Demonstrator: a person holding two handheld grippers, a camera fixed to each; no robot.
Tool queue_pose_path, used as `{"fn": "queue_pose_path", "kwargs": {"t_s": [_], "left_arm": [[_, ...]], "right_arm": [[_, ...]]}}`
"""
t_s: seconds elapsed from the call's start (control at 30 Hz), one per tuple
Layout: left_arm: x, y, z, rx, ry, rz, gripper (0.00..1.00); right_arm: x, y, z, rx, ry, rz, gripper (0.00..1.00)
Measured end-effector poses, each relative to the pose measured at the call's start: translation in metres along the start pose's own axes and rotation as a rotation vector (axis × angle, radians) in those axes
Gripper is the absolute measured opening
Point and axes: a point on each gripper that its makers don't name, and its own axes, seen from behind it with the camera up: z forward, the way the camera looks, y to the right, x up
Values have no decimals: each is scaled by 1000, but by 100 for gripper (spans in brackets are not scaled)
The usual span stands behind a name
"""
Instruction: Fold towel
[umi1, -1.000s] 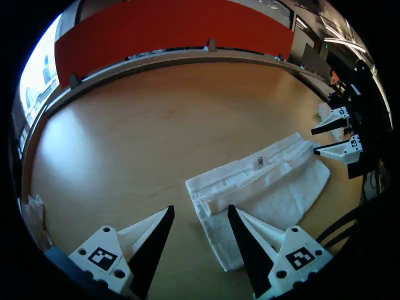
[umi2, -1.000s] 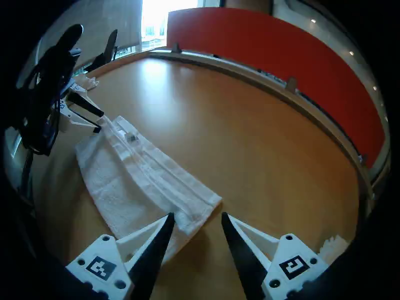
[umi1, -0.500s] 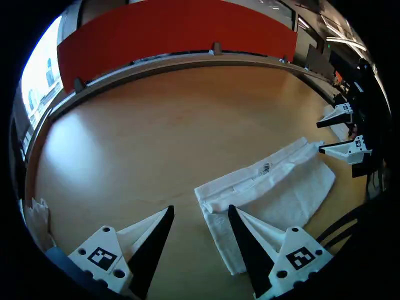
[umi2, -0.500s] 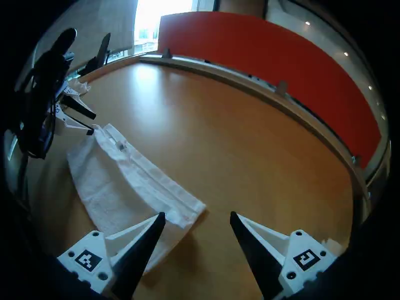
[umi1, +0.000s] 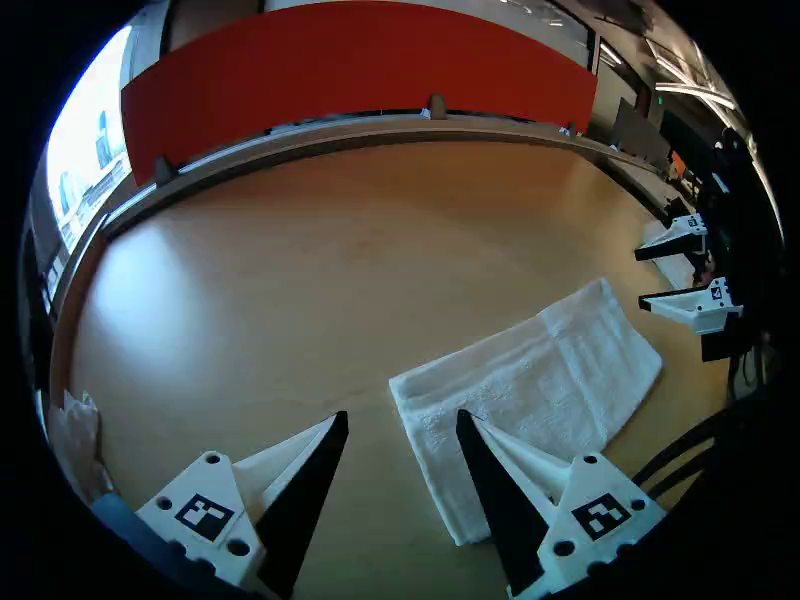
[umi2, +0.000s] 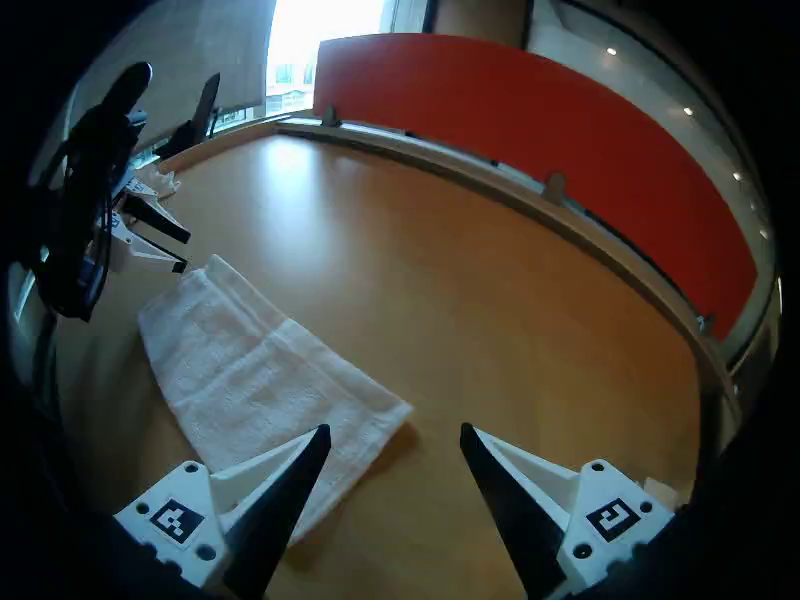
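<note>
Evidently, in the left gripper view, the folded white terry towel (umi1: 530, 395) lies flat on the wooden table (umi1: 300, 250) and needs no grip. The left gripper (umi1: 400, 413) stands spread and empty, the towel's near-left corner between its fingers. In the right gripper view, the right gripper (umi2: 395, 430) gapes likewise, the towel's near end under its left finger.

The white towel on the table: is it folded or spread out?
Folded. The towel lies flat on the table as a compact rectangle, with a second layer showing along its near edge.
</note>
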Motion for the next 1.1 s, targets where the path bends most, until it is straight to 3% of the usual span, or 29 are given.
{"fn": "queue_pose_path", "kwargs": {"t_s": [0.5,0.8,1.1], "left_arm": [[-19,0,-22,15,-2,-31,80],[-38,8,-40,26,-3,-58,80],[-55,13,-48,30,-13,-71,80]], "right_arm": [[-15,-19,-22,7,4,17,100],[-28,-33,-38,10,3,42,100],[-39,-40,-48,11,-2,59,100]]}}
